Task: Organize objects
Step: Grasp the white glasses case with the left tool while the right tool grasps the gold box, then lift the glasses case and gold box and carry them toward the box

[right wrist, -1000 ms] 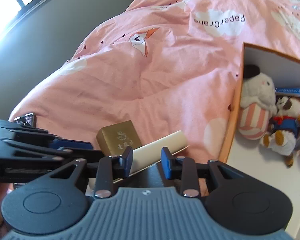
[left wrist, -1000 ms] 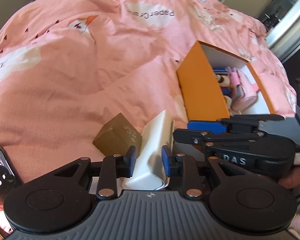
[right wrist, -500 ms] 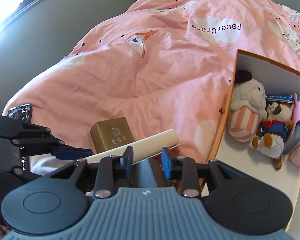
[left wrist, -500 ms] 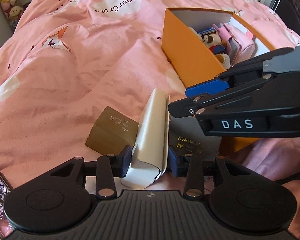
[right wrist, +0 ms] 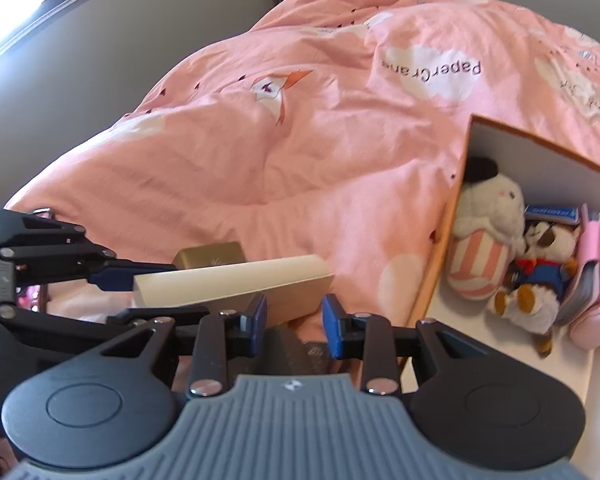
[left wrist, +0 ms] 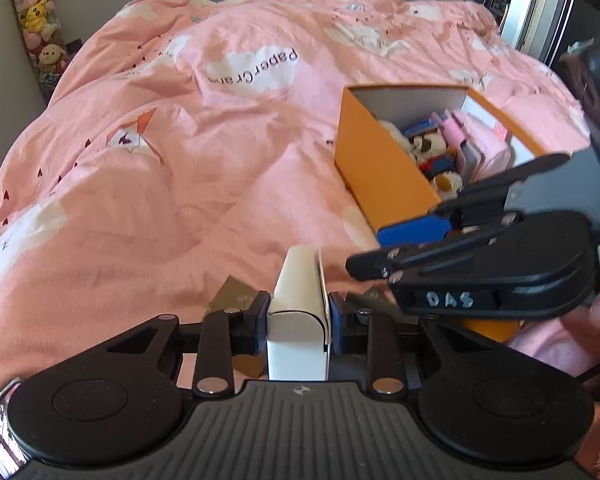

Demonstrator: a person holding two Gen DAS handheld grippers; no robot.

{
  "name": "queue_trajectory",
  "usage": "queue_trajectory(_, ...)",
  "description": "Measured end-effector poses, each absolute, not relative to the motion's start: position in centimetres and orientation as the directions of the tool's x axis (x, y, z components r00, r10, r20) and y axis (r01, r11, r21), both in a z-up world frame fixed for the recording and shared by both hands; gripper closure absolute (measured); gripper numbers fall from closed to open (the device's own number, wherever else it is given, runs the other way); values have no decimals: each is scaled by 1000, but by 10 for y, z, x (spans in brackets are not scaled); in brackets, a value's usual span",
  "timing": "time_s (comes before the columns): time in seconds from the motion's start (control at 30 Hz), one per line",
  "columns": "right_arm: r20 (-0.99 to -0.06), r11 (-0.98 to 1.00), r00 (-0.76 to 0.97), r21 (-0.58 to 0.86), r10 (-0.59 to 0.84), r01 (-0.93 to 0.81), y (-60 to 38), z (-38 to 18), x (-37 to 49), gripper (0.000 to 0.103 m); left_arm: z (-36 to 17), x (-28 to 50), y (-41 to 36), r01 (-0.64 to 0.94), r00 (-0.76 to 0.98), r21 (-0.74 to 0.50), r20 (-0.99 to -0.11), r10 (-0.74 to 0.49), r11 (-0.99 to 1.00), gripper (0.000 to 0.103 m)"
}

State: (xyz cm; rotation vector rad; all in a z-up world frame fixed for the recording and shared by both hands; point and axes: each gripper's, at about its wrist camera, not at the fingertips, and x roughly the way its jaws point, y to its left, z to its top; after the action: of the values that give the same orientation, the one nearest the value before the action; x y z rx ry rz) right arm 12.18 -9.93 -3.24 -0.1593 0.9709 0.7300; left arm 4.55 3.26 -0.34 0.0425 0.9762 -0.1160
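"PaperCrane" is printed in dark letters, upside down as seen, on a white cloud of the pink duvet (left wrist: 148,184), and "DAS" is handwritten in white on the body of the right gripper (left wrist: 404,252) as seen from the left wrist. Faint markings on the gold box (right wrist: 210,255) are too blurred to be read, as is the print on the blue box (right wrist: 552,213) inside the orange box (left wrist: 376,164). The left gripper (left wrist: 299,326) is clamped on the white box (left wrist: 298,320); its jaws have just been closing, and both blue pads are pressed against the box's sides, the box being held clear of the duvet beside the gold box. The right gripper's jaws are seen narrowly parted, over a dark grey item that cannot be made out; whether it is gripped cannot be told. Plush toys (right wrist: 488,240) and a pink pouch (right wrist: 598,284) are packed in the orange box, which is set on the duvet near the grippers.
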Motion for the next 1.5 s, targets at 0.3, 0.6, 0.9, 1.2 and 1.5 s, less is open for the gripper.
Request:
queue_trajectory(0.3,-807,720,343,140,481,-680,-82,-34,131,70,15,72,57,130,574,-7,-815,-81,991,69)
queue_trajectory(0.6,-820,643,259,164,511,-748,-36,-52,161,73,4,115,133,44,465,-229,-857,-223,972,69)
queue_trajectory(0.9,-846,628,230,150,482,-764,6,-82,196,77,-11,146,171,0,354,-163,-923,-153,987,57)
queue_trajectory(1.2,-854,601,150,215,499,-770,1,-80,205,76,0,154,139,295,368,59,-928,-56,954,48)
queue_trajectory(1.5,-853,421,-40,296,520,-857,-11,-55,178,59,-32,144,89,592,253,184,-967,37,785,39)
